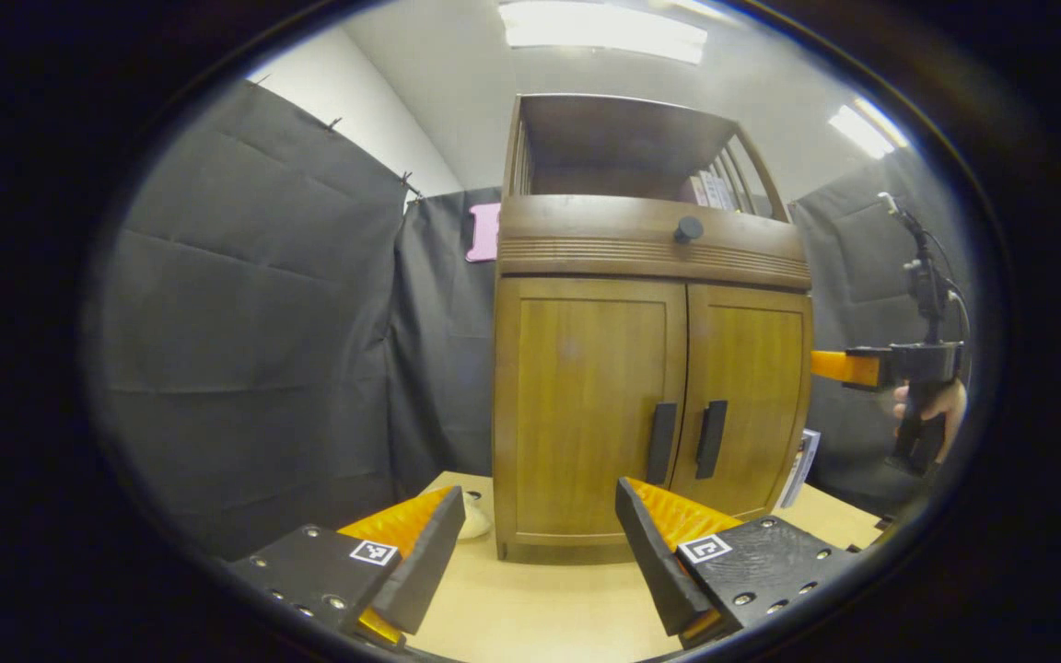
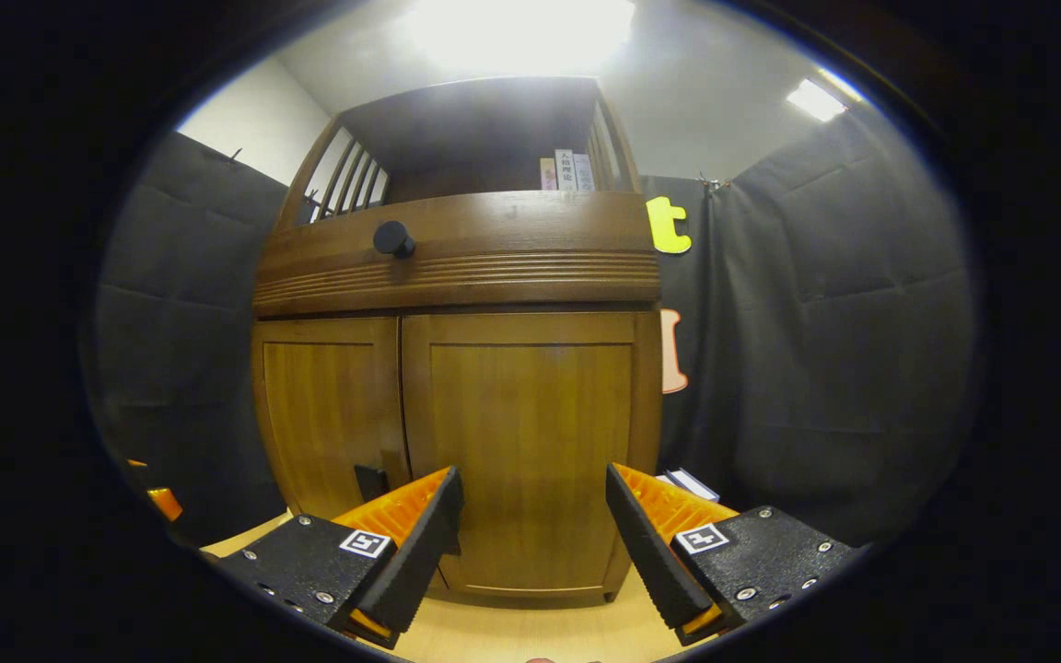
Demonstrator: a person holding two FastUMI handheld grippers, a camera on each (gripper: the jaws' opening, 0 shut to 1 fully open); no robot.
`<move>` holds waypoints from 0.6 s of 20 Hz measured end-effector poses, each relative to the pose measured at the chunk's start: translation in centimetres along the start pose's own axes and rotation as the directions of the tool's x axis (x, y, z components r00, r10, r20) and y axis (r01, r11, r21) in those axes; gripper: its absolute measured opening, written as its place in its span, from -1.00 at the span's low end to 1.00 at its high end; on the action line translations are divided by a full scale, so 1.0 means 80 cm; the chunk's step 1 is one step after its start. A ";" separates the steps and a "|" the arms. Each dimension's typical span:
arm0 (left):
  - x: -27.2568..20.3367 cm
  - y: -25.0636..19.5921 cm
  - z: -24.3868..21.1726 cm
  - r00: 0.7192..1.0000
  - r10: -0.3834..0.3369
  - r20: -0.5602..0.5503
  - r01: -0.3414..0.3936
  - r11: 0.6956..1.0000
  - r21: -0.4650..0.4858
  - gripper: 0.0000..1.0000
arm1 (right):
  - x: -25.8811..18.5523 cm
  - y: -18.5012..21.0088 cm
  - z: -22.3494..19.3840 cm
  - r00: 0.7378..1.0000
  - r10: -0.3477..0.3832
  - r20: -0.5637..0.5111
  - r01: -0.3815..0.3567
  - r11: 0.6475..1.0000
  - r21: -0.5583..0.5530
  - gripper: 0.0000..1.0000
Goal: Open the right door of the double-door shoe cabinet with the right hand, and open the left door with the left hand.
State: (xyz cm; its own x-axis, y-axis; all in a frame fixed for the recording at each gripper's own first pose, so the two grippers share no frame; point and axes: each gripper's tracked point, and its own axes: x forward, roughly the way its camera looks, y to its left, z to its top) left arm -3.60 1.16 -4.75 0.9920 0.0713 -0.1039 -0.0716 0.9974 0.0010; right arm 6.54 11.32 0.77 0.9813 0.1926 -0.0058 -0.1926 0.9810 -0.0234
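The wooden shoe cabinet [image 1: 650, 249] stands on a light table, both doors shut. In the left gripper view its left door [image 1: 586, 405] and right door [image 1: 752, 387] each carry a dark vertical handle, left handle [image 1: 661, 442] and right handle [image 1: 711, 438], beside the centre seam. My left gripper [image 1: 540, 543] is open, short of the left door, with nothing between its fingers. A hand [image 1: 940, 410] holds the right gripper [image 1: 839, 366] beside the cabinet's right edge. In the right gripper view my right gripper [image 2: 535, 534] is open close before the right door [image 2: 530, 433]; one handle [image 2: 369, 481] peeks out beside a finger.
A drawer front with a round dark knob [image 1: 688, 229] runs above the doors; books [image 2: 567, 170] stand on the open shelf on top. A pale object [image 1: 473, 517] lies by the cabinet's left foot, a leaflet [image 1: 802, 465] leans at its right side. Black cloth walls close the booth.
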 end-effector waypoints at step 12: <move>-0.016 0.038 -0.025 0.995 0.077 -0.063 -0.080 0.996 -0.047 0.88 | 0.100 0.083 -0.044 0.993 0.080 -0.083 -0.080 0.997 0.006 0.93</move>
State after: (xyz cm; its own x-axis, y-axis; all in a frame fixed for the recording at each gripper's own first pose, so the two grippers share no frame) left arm -5.32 4.08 -6.62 0.9752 0.1470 -0.1656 -0.1553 0.9871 -0.0379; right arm 13.07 19.32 -2.98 0.9592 0.2679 -0.0909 -0.2704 0.9626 -0.0169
